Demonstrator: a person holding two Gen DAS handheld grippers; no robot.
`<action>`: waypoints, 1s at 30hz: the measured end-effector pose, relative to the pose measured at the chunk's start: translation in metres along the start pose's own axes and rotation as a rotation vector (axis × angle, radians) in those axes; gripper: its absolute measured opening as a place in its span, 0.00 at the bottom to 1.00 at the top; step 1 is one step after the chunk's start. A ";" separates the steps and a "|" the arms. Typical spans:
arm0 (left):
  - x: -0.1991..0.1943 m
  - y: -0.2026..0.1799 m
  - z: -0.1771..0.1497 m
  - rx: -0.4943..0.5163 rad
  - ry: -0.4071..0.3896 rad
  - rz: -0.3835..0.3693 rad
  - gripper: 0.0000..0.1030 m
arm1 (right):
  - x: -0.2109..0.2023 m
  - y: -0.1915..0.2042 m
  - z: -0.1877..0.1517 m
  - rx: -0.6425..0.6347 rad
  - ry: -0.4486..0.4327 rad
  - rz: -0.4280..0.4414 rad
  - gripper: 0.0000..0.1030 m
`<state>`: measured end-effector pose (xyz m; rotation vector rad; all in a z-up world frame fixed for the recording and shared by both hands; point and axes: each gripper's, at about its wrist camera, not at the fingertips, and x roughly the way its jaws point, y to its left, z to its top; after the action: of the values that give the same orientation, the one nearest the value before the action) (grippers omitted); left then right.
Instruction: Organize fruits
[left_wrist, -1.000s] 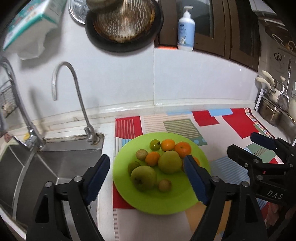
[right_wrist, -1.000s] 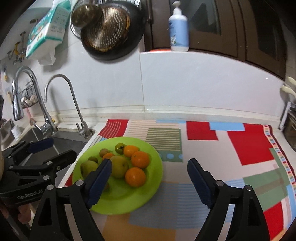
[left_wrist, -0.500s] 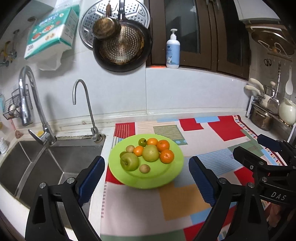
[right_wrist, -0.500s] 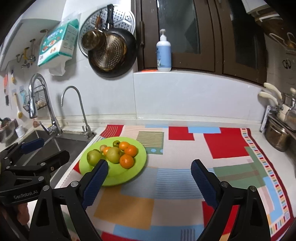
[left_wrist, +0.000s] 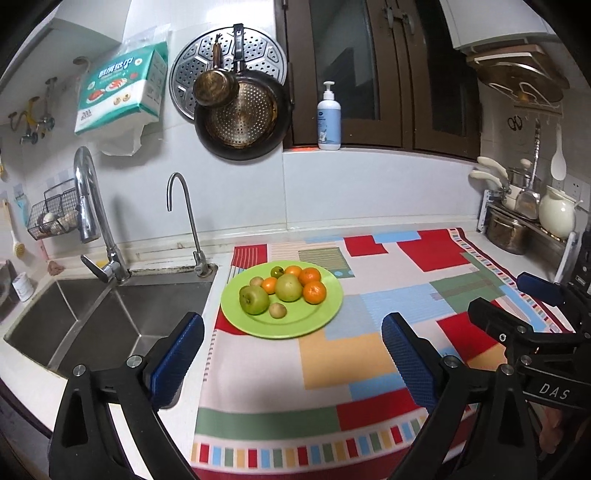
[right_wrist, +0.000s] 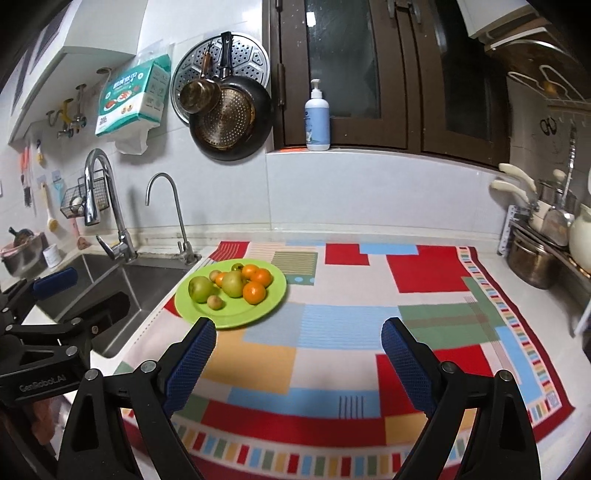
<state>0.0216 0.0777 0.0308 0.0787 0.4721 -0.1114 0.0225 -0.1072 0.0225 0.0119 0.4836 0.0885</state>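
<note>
A lime green plate (left_wrist: 306, 325) (right_wrist: 269, 295) stands on a patchwork mat (left_wrist: 369, 354) (right_wrist: 351, 332), next to the sink. It holds a green apple (left_wrist: 253, 300) (right_wrist: 200, 289), a yellow-green pear (left_wrist: 288, 287) (right_wrist: 232, 283), several oranges (left_wrist: 314, 292) (right_wrist: 254, 292), small brown kiwis (left_wrist: 277, 310) (right_wrist: 214, 302) and a small green fruit (left_wrist: 277, 272). My left gripper (left_wrist: 291, 354) is open and empty, well back from the plate. My right gripper (right_wrist: 298, 354) is open and empty over the mat, to the right of the plate. Each gripper shows at the edge of the other's view.
A steel sink (left_wrist: 110, 314) (right_wrist: 122, 291) with two faucets (left_wrist: 184, 221) lies left of the mat. Pots and a white kettle (left_wrist: 557, 218) stand on a rack at the far right. Pans (left_wrist: 240, 118) and a soap bottle (left_wrist: 328, 118) are on the back wall.
Both grippers have pulled back and up from the plate, which now looks smaller and farther away. Both stay open and empty. The fruits have not moved.
</note>
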 end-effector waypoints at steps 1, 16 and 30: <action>-0.004 -0.001 -0.001 0.002 -0.002 0.000 0.96 | -0.004 -0.001 -0.002 0.001 -0.001 -0.002 0.89; -0.053 -0.019 -0.015 0.022 -0.040 -0.004 1.00 | -0.060 -0.009 -0.022 0.005 -0.029 -0.029 0.89; -0.075 -0.026 -0.025 0.010 -0.034 -0.014 1.00 | -0.083 -0.011 -0.033 0.000 -0.028 -0.044 0.89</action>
<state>-0.0597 0.0607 0.0416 0.0833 0.4387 -0.1286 -0.0648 -0.1258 0.0314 0.0029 0.4552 0.0454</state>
